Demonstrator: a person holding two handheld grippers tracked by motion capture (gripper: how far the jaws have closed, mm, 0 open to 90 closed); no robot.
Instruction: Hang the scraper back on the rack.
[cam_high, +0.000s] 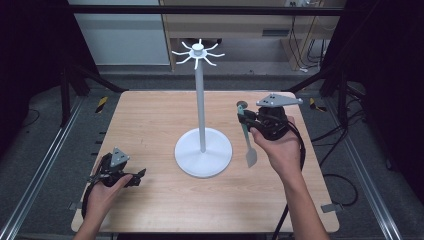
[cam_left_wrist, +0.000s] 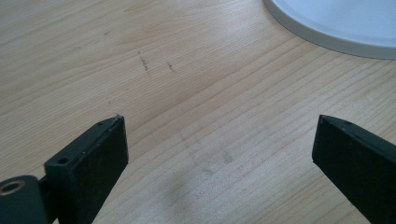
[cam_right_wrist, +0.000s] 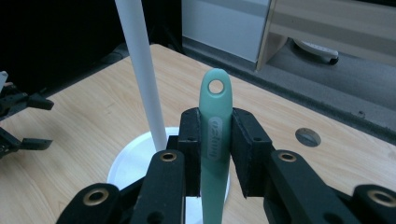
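A pale green spatula (cam_high: 250, 156) with a grey blade hangs blade-down, to the right of the white hook stand (cam_high: 200, 107). My right gripper (cam_high: 244, 117) is shut on its handle, a little above the table. In the right gripper view the handle (cam_right_wrist: 215, 140) stands upright between the pads (cam_right_wrist: 189, 140), its hanging hole above the jaws of my right gripper (cam_right_wrist: 215, 116). The stand's pole (cam_right_wrist: 142, 70) rises just left of it. My left gripper (cam_high: 136, 178) rests low at the table's front left. It stands open (cam_left_wrist: 219, 123) over bare wood.
The stand's round white base (cam_high: 203, 152) sits mid-table, and its edge (cam_left_wrist: 336, 28) lies ahead of the left jaws. Curved hooks (cam_high: 198, 51) ring the pole's top. A round grommet hole (cam_right_wrist: 308, 136) is set in the wooden table (cam_high: 150, 120). Metal rails flank the table.
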